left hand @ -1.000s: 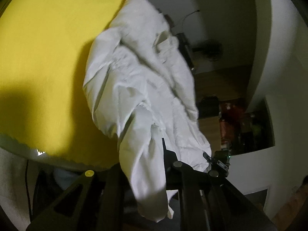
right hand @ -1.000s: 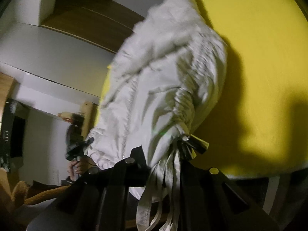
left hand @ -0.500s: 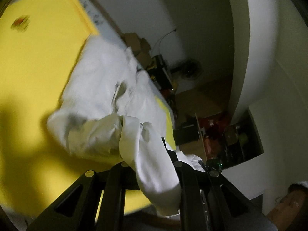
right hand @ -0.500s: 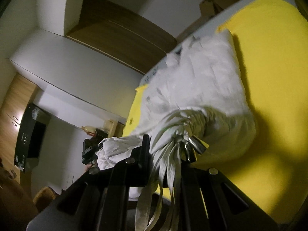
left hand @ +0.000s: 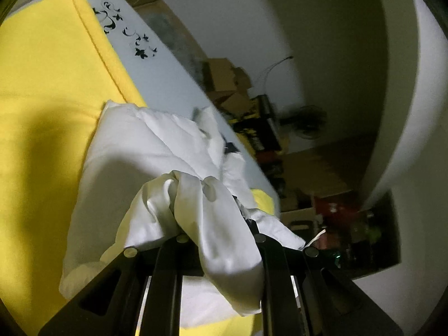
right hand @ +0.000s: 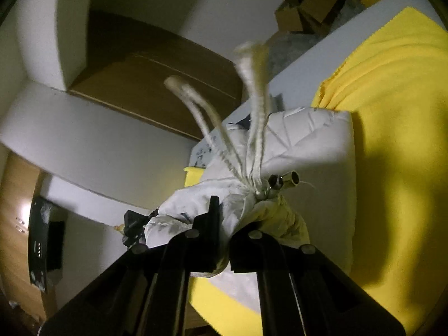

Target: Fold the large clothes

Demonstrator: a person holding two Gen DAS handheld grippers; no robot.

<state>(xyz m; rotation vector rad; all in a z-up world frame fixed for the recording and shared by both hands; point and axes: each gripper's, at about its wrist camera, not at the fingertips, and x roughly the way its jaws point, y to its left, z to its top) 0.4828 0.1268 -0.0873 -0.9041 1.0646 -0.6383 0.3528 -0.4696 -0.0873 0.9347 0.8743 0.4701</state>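
Left gripper: clamps white jacket.
Right gripper: clamps its bunched hem.
Room: bare yellow cloth beside jacket.
Change: drawcords now flung upward.

Dim white walls, stacked cardboard boxes
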